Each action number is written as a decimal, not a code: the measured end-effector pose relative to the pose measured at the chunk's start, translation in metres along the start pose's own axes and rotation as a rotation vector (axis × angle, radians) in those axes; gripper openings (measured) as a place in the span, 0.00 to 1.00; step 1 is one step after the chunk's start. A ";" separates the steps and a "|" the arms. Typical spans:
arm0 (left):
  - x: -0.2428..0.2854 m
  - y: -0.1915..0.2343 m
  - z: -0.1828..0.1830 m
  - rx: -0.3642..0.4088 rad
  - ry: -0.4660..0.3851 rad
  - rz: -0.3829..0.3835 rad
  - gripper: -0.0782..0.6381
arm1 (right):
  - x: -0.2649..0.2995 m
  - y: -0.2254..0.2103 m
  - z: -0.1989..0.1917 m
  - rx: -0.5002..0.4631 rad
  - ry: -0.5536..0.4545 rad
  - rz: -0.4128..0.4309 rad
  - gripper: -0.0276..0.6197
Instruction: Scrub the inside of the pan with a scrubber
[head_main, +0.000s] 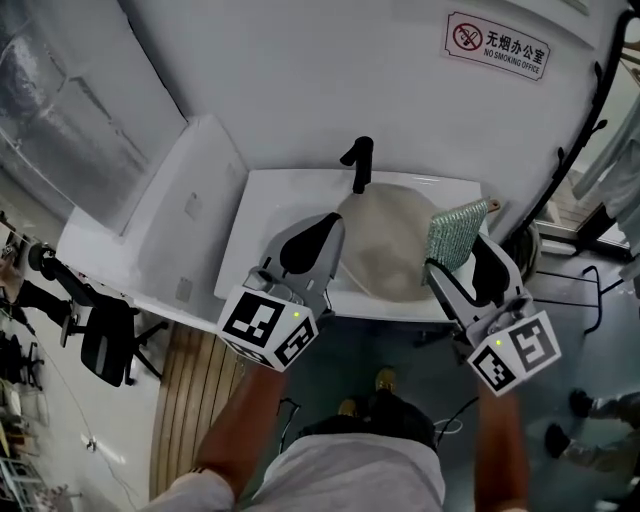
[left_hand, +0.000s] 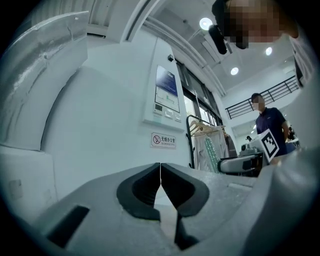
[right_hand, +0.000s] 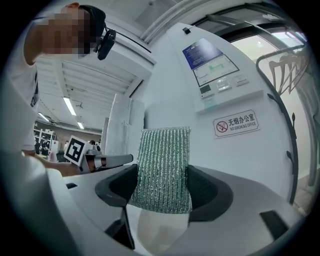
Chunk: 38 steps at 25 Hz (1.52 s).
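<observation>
A round pan (head_main: 385, 250) with a pale beige inside lies in the white sink (head_main: 262, 225), under the black faucet (head_main: 360, 165). My right gripper (head_main: 448, 262) is shut on a green ribbed scrubber (head_main: 456, 232) and holds it upright over the pan's right rim. In the right gripper view the scrubber (right_hand: 162, 167) stands pinched between the dark pads of that gripper (right_hand: 162, 187). My left gripper (head_main: 328, 232) hovers over the pan's left edge. Its jaws (left_hand: 160, 172) are shut together with nothing between them.
A white counter (head_main: 165, 235) runs left of the sink. A no-smoking sign (head_main: 497, 45) hangs on the wall behind. A black chair (head_main: 105, 340) and a wooden floor mat (head_main: 195, 400) lie lower left. A clothes rack (left_hand: 207, 142) and a person (left_hand: 267, 125) are farther off.
</observation>
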<state>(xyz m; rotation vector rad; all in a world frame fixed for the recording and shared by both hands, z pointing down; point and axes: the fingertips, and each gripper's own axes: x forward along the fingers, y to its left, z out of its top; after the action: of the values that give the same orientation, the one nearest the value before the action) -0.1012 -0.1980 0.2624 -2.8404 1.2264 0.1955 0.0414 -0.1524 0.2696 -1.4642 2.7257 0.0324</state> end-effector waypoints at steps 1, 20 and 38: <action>0.004 0.003 -0.003 0.003 0.006 0.006 0.13 | 0.004 -0.005 -0.001 0.000 0.001 0.004 0.51; 0.073 0.063 -0.122 -0.053 0.435 0.226 0.34 | 0.082 -0.079 -0.049 -0.007 0.189 0.152 0.51; 0.059 0.087 -0.230 -0.235 0.850 0.184 0.41 | 0.146 -0.045 -0.212 -0.062 0.778 0.289 0.51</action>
<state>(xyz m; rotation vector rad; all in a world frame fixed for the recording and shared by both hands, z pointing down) -0.1014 -0.3205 0.4838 -3.0887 1.6586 -1.0308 -0.0087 -0.3077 0.4739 -1.2635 3.5476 -0.5611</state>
